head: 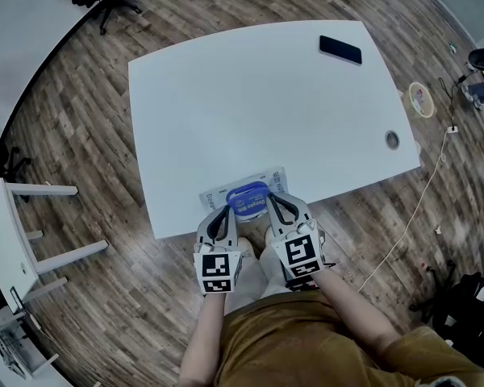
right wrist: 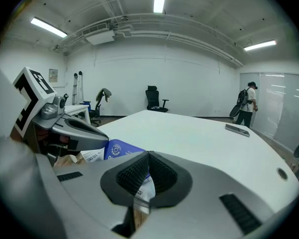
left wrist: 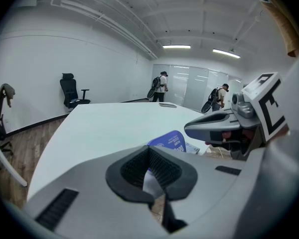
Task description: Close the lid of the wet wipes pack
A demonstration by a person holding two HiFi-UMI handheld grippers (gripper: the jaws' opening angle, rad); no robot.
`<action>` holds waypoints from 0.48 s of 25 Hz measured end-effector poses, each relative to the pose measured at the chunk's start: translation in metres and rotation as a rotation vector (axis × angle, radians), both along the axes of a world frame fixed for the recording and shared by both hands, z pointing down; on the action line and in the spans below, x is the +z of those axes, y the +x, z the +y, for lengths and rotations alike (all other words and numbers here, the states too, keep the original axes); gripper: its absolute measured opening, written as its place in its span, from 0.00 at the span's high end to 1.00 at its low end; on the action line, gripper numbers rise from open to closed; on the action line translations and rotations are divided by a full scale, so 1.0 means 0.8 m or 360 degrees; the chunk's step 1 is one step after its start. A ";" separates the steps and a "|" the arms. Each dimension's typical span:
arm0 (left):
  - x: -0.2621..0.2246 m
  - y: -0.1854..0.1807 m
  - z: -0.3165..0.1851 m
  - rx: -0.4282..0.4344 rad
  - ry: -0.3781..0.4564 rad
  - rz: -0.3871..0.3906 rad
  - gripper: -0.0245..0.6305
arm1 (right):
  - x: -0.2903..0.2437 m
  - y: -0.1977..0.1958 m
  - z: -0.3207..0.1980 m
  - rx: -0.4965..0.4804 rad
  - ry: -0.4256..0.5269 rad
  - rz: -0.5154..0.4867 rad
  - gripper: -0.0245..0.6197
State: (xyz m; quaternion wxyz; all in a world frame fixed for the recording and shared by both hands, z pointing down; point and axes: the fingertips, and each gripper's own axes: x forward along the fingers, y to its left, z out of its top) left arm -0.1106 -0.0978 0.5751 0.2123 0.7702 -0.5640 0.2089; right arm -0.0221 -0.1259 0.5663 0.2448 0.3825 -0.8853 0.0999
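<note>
We see left gripper (head: 225, 214) and right gripper (head: 273, 201) both pinched together, empty, wipes pack (head: 213, 197) just ahead, lid (head: 248, 201) raised between them.

Smooth matt white table (head: 250, 95), grainy wood-plank floor (head: 89, 103). Wet wipes pack (head: 218, 196): glossy film, shiny blue plastic lid (head: 248, 200). Matt grey plastic jaws, ribbed black pads (right wrist: 130, 176).

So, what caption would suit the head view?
Left gripper and right gripper at the wet wipes pack, near edge of the table.
</note>
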 end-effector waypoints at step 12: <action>0.010 -0.006 -0.007 -0.0006 -0.0024 0.0003 0.97 | 0.014 -0.005 -0.006 0.0003 -0.0045 0.0026 0.95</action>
